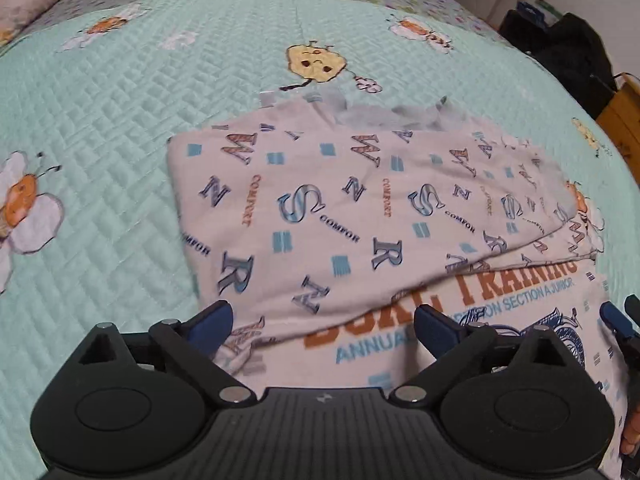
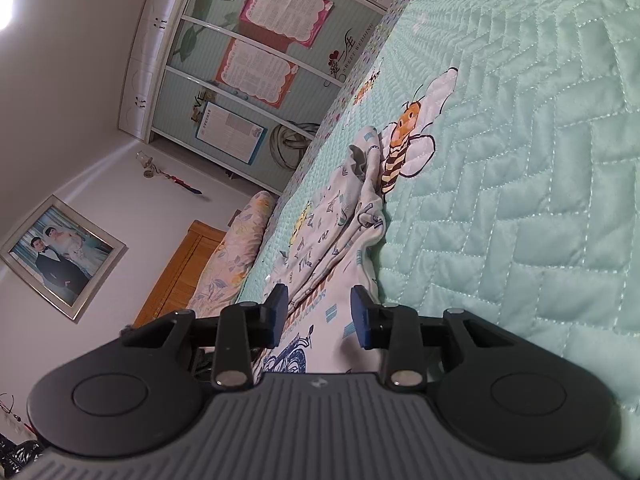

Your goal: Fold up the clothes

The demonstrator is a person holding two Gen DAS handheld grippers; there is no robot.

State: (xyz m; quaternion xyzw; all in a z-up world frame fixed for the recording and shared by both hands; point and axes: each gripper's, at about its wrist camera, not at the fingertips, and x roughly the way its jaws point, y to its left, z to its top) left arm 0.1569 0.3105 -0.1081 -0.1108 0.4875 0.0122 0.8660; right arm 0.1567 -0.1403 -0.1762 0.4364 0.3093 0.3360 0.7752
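Left gripper (image 1: 322,330) sits nearest in the left wrist view, fingers spread wide, nothing between the pads, hovering over the near edge of the shirt (image 1: 360,216). Shirt lies on the quilt (image 1: 120,120), one patterned flap folded across the printed front. Right gripper (image 1: 618,320) shows at the frame's right edge.

Right wrist view: right gripper (image 2: 320,316) is tilted sideways, fingers partly closed around the shirt (image 2: 320,320) edge; pads look clear of the cloth, hard to confirm.

Risk: a pinch catching only the top layer drags the fold open. Pillow (image 2: 236,256) and wardrobe (image 2: 240,60) stand well apart; nothing blocks.
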